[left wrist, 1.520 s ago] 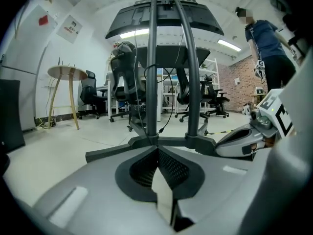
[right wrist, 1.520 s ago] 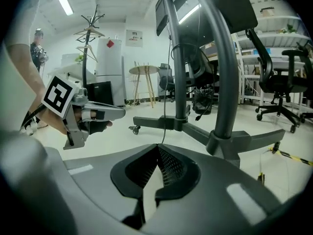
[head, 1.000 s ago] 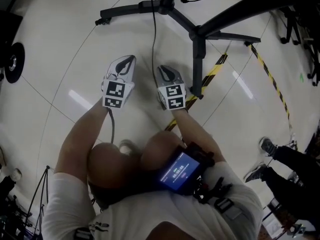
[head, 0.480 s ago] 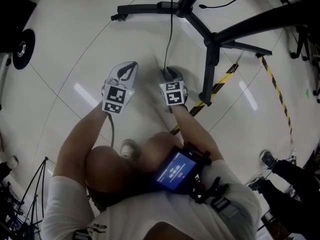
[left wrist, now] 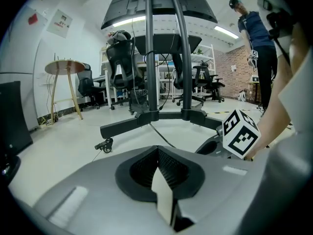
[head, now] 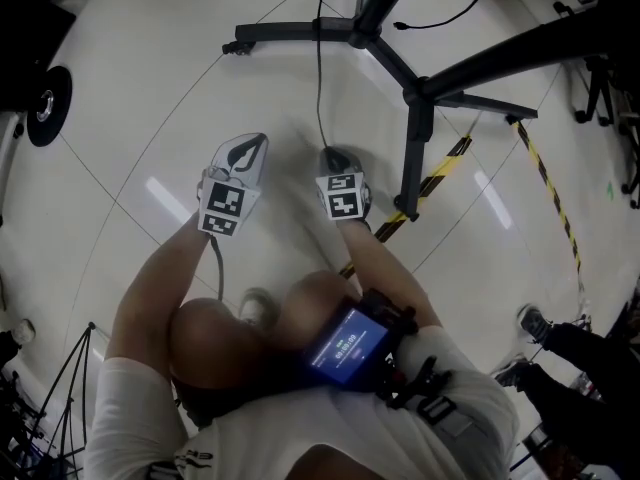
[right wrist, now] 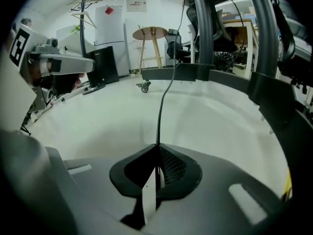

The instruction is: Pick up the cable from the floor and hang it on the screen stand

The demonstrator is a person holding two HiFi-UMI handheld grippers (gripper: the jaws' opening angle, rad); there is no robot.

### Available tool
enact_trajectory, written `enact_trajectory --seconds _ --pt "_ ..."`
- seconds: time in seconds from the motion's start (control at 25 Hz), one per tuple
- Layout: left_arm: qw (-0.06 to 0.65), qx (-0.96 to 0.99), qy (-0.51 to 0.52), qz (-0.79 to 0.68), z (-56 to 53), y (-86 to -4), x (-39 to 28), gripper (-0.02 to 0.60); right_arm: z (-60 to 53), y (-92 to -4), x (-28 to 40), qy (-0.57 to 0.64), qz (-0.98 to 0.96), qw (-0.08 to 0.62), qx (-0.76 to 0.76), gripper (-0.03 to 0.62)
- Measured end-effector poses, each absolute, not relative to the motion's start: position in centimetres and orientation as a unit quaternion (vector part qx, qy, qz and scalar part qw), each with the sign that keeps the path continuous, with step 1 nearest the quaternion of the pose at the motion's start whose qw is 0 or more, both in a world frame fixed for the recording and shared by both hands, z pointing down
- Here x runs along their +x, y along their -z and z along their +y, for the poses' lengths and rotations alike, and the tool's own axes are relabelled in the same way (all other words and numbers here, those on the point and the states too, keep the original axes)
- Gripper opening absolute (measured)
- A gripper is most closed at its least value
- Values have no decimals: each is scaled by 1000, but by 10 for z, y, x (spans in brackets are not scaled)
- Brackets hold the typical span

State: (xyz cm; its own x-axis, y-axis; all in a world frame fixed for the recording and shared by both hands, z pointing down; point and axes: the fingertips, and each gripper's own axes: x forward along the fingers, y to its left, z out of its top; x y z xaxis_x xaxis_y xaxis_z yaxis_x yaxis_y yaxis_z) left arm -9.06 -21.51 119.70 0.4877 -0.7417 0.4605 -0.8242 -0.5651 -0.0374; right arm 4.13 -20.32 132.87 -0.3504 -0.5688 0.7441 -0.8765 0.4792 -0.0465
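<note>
While the right gripper [right wrist: 157,150] is clamped on the end of the black cable [right wrist: 164,104] low over the floor [head: 140,88], the cable runs from its jaws toward the screen stand [head: 300,31]. The left gripper [left wrist: 157,153], jaws pressed together on nothing, sits just beside it.

Left gripper [head: 256,144] closed and empty, angled downward; right gripper [head: 330,154] pinches the cable [head: 320,88].

stand legs [head: 300,34] ahead, floor [head: 130,118] open left
</note>
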Motion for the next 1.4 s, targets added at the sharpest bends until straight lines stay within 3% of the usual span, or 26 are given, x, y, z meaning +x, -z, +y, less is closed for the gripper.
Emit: enact_trajectory --seconds 0.44,0.72,1.4 --pt "71 870 -188 -450 -237 -1169 -62 3 -202 -1264 58 -186 -805 313 469 26" --pt "51 871 -184 -453 -244 -1107 -55 3 -198 -1174 67 -175 -809 293 478 25" --pt "34 863 -139 -485 -258 -731 -47 3 -190 -765 101 -98 -814 293 492 23"
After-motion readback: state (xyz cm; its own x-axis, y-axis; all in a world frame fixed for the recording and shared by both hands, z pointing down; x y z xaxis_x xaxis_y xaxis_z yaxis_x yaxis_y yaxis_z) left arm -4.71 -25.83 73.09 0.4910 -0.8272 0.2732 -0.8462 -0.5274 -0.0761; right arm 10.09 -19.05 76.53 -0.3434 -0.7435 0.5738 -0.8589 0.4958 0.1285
